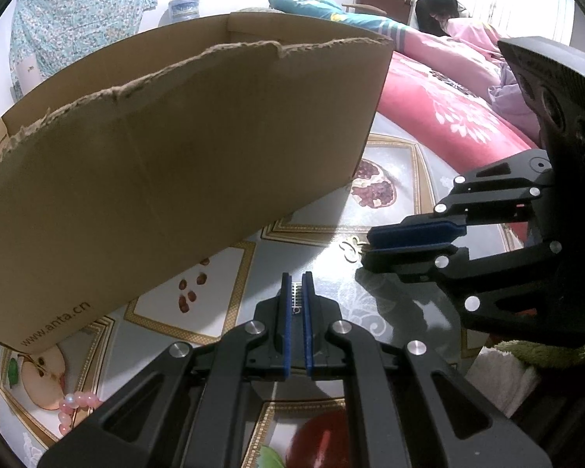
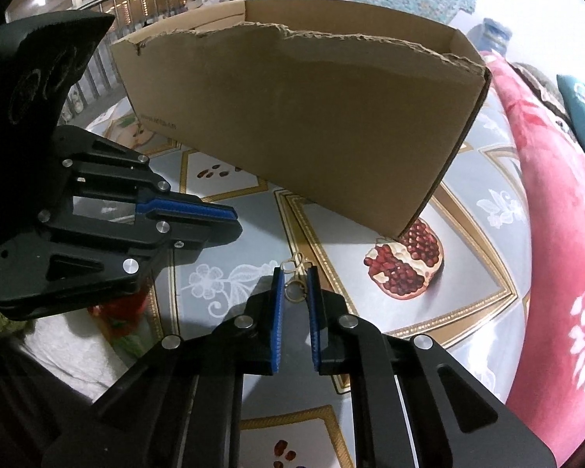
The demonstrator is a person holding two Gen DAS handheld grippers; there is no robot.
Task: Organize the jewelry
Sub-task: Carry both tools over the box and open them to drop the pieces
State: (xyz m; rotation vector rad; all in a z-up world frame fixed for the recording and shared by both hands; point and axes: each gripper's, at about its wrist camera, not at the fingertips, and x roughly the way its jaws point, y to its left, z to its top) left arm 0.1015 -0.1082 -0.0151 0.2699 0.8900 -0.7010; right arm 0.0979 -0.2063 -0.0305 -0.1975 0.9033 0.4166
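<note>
A brown cardboard box [image 1: 175, 148] with a torn top edge stands on the patterned table; it also shows in the right wrist view [image 2: 312, 117]. My left gripper [image 1: 296, 300] is nearly shut on a small silver clasp piece [image 1: 295, 304]. My right gripper [image 2: 295, 284] is narrowly open around a small gold ring-shaped jewelry piece [image 2: 295, 290] lying on the table; its gold loops also show at the right gripper's tips in the left wrist view [image 1: 351, 247]. A pink bead bracelet [image 1: 72, 409] lies at the lower left.
The table [image 2: 468, 273] has a glossy cloth printed with pomegranates and apples. A red floral quilt [image 2: 557, 234] lies on the right. A white towel [image 1: 499, 382] sits by the table's near edge. A person [image 1: 444, 11] sits at the far back.
</note>
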